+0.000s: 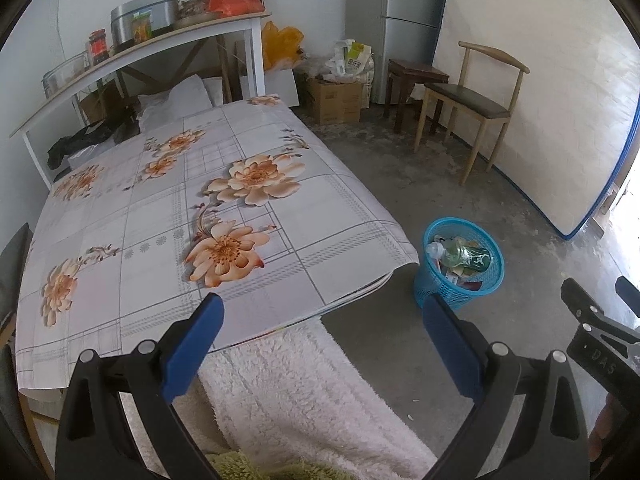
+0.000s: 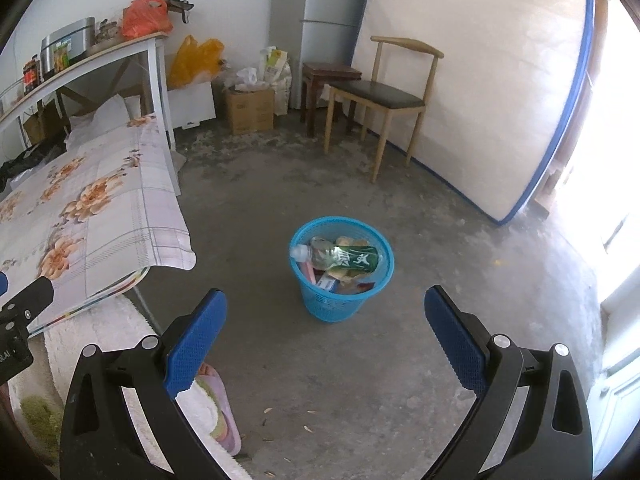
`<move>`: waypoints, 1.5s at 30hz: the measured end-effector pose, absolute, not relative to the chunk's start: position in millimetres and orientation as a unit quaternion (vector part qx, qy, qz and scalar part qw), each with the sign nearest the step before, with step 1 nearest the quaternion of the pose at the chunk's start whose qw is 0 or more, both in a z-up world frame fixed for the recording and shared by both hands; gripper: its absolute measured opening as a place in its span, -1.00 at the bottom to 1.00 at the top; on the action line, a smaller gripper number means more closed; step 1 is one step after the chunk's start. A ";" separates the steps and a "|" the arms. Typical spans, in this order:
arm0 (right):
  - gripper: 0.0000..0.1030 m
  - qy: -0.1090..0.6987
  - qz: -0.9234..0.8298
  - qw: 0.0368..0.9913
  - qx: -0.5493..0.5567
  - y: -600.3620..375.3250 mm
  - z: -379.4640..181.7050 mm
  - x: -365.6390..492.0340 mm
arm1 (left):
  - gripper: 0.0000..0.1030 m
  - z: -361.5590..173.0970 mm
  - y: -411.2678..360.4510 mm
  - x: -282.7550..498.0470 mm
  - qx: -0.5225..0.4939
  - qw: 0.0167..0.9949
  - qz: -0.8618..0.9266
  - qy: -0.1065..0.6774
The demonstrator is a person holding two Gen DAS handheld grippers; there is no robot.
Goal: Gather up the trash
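Both grippers idle, jaws spread wide, nothing btwn them. L gripper [image 1: 322, 336] hangs over table [image 1: 120, 216] edge. R gripper [image 2: 326, 332] faces bin [image 2: 376, 280], which sits just ahead of jaws on floor, holding bottle [image 2: 344, 258] w/ wrappers; table bare, so collecting looks done.

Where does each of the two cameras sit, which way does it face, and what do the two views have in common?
Left wrist: sits on the left gripper, open, facing forward over the floral table; the right gripper shows at the right edge.
Right wrist: sits on the right gripper, open, facing the bare floor and the blue trash basket holding a green-labelled bottle; the left gripper shows at the left edge.
Shared: the basket, table, wooden chair and shelf.
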State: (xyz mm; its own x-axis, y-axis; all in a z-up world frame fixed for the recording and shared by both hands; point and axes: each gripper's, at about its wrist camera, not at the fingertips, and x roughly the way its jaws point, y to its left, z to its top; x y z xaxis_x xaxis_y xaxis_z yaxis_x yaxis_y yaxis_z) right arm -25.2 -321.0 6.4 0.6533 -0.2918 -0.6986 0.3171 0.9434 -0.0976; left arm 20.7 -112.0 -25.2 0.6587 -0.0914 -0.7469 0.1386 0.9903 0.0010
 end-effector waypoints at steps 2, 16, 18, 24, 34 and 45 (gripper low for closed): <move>0.85 0.381 -0.168 0.909 0.016 -321.0 6.9 -25.4 | 0.89 -25.1 -111.1 20.6 0.029 0.911 -0.063 0.407; 0.85 0.381 -0.188 0.905 0.013 -328.9 8.4 -31.0 | 0.89 -23.2 -109.2 20.2 0.030 0.912 -0.062 0.405; 0.85 0.383 -0.188 0.904 0.014 -330.9 7.2 -30.1 | 0.89 -23.6 -110.7 20.2 0.032 0.911 -0.064 0.406; 0.85 0.386 -0.185 0.903 0.018 -332.3 6.0 -30.0 | 0.89 -25.0 -112.9 20.2 0.034 0.911 -0.065 0.407; 0.85 0.383 -0.187 0.904 0.029 -336.2 6.5 -33.4 | 0.89 -25.6 -113.4 20.7 0.036 0.910 -0.066 0.407; 0.85 0.383 -0.189 0.904 0.029 -338.0 6.2 -32.3 | 0.89 -24.3 -111.9 19.9 0.034 0.911 -0.065 0.405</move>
